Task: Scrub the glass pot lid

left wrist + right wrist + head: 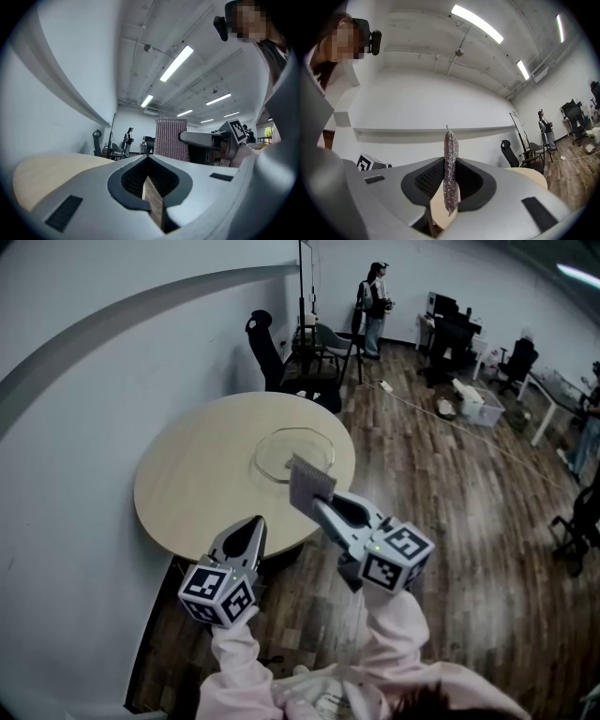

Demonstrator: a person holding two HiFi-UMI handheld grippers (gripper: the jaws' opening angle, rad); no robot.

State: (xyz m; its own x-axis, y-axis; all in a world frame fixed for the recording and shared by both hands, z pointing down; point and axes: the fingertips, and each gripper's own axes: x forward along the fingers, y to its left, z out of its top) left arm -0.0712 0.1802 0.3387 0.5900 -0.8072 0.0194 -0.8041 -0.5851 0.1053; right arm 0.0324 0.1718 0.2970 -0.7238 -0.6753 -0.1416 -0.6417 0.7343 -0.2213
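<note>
Lid (pixel 293 454): clear glass, round, lying flat on the pale round desk (pixel 197 493), toward its far right side; scrubber (pixel 310 486): silvery mesh pad, rectangular, stood on edge, pinched in the right gripper (pixel 322 506), by the lid's near rim; contact unclear.

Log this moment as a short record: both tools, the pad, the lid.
left tool: shut, nothing between its jaws, held by the table's near edge
right tool: shut on scrub pad, pad standing on edge between the jaws
glass lid: lying on round table, just beyond the pad
pad-to-lid contact: cannot tell
</note>
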